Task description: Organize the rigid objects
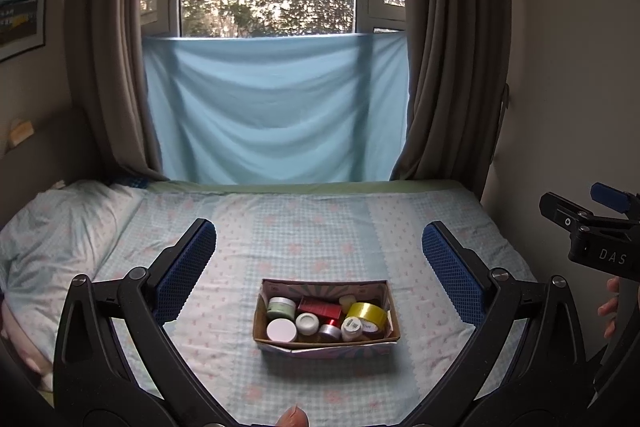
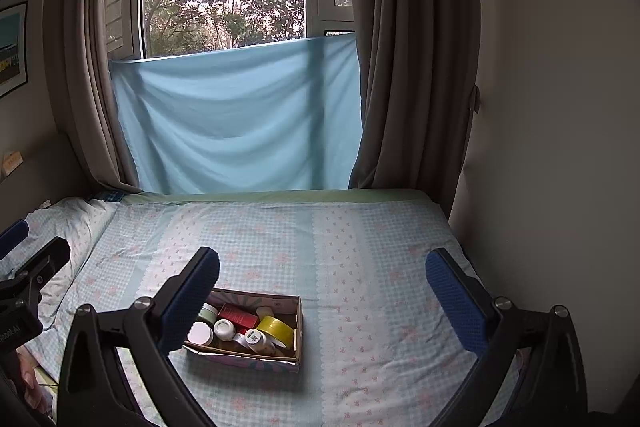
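Jars, a red box (image 1: 320,308) and a yellow tape roll (image 1: 366,314) sit packed in a cardboard box (image 1: 328,345) on the bed (image 1: 304,227), ahead of the left gripper (image 1: 319,247) between its wide-spread, empty fingers. The right gripper (image 2: 322,277) is likewise spread wide and empty, the box lying by its left finger (image 2: 188,299).

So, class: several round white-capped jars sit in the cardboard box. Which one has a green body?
The green jar at the box's back-left corner. The other jars, like the white-lidded jar in front, show no green.
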